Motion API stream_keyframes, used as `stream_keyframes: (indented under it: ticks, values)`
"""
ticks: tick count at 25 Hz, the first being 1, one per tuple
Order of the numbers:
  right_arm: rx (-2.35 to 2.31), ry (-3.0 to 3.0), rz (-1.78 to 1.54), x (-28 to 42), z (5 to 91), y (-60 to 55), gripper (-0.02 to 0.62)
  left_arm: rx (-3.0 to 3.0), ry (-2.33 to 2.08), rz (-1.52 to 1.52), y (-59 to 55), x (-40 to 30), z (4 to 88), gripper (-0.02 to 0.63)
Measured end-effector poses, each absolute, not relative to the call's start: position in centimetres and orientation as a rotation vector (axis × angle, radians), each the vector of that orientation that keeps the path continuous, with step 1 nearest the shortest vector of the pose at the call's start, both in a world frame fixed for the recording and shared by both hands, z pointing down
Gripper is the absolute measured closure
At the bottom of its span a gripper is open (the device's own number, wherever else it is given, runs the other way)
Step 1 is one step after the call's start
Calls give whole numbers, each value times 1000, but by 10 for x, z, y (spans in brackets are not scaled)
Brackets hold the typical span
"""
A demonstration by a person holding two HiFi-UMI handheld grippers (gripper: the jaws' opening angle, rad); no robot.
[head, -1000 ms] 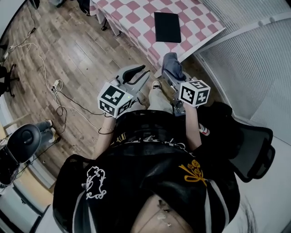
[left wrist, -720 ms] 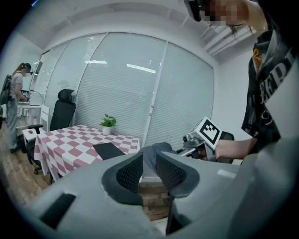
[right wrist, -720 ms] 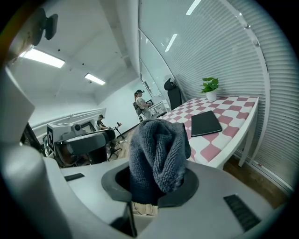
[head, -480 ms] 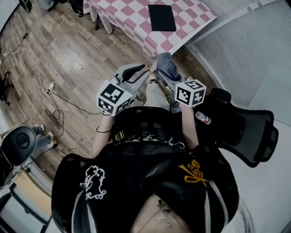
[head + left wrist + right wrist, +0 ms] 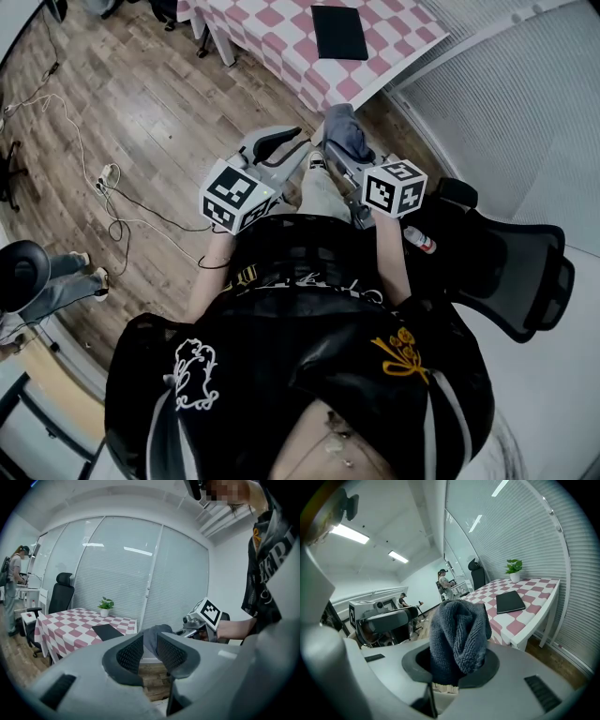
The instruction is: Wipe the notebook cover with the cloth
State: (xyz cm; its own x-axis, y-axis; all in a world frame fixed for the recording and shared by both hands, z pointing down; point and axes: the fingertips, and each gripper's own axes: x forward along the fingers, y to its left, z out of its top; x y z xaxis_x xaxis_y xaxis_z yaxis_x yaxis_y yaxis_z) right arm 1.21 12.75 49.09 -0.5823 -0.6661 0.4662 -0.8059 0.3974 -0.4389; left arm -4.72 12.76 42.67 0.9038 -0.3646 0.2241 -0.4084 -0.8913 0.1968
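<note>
My right gripper is pinching the grey cloth by its lower part; the rest stands up in a bunch. My left gripper is spread, w/ nothing between the jaws. The notebook lies flat on the checked table, well apart from both grippers, so wiping is not yet begun. Next, I think: lay the cloth flat on the cover, not the jaw tips, & maybe steady the notebook edge w/ the left.
</note>
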Motion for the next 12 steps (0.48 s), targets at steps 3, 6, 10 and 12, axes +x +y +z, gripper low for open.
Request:
stream_keyframes:
  ticks: [3, 6, 10, 12]
  values:
    - [1304, -2439, 946, 11, 490, 126, 525, 2830, -582, 262, 127, -47, 426, 506]
    - [1309, -2438, 942, 12, 489, 125, 525, 2831, -583, 259, 125, -47, 425, 506]
    - [1321, -2436, 939, 17, 490, 126, 525, 2834, -580, 259, 126, -46, 427, 506]
    - [1326, -2437, 939, 19, 491, 125, 525, 2835, -579, 260, 125, -45, 428, 506]
